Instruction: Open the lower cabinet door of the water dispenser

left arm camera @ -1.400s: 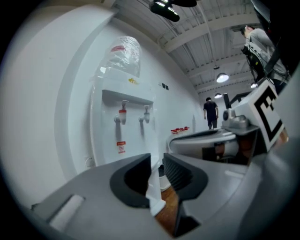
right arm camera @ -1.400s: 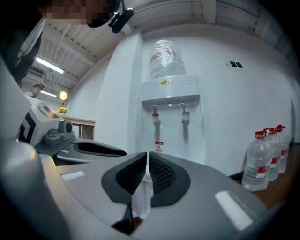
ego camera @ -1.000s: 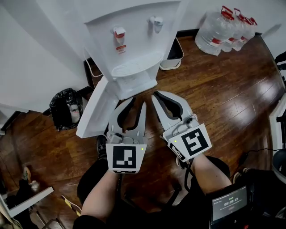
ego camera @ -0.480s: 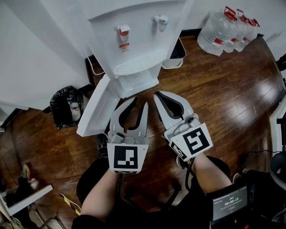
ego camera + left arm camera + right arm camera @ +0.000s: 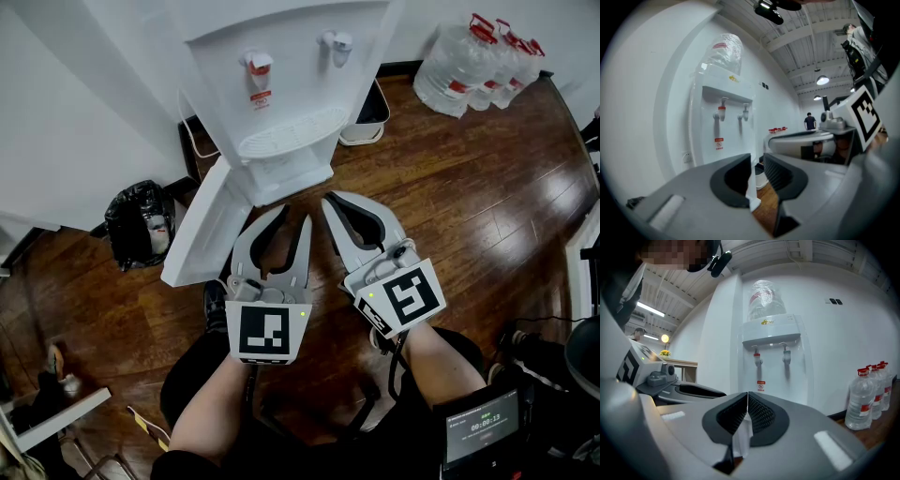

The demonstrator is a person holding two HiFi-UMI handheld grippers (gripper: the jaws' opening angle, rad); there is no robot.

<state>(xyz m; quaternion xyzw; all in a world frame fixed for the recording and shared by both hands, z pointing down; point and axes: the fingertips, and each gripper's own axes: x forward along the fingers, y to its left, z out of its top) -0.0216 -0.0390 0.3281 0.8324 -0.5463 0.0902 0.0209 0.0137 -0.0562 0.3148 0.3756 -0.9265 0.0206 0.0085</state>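
The white water dispenser [image 5: 281,84] stands against the wall, with a red and a white tap. Its lower cabinet door [image 5: 202,230] stands swung open to the left. My left gripper [image 5: 293,217] hovers just in front of the dispenser's base, beside the door's inner edge. Its jaws are a little apart and hold nothing. My right gripper [image 5: 328,202] is next to it on the right, shut and empty, pointing at the base. The left gripper view shows the left gripper [image 5: 758,161] facing the dispenser [image 5: 724,122]. The right gripper view shows the right gripper [image 5: 747,397] below the dispenser [image 5: 771,357].
Several large water bottles [image 5: 478,56] stand at the back right and also show as bottles [image 5: 867,394] in the right gripper view. A small white bin [image 5: 364,117] sits right of the dispenser, and a black bag [image 5: 139,225] lies left of the door. The floor is wood.
The head view has shifted slightly. Both grippers and the open door stand where they were.
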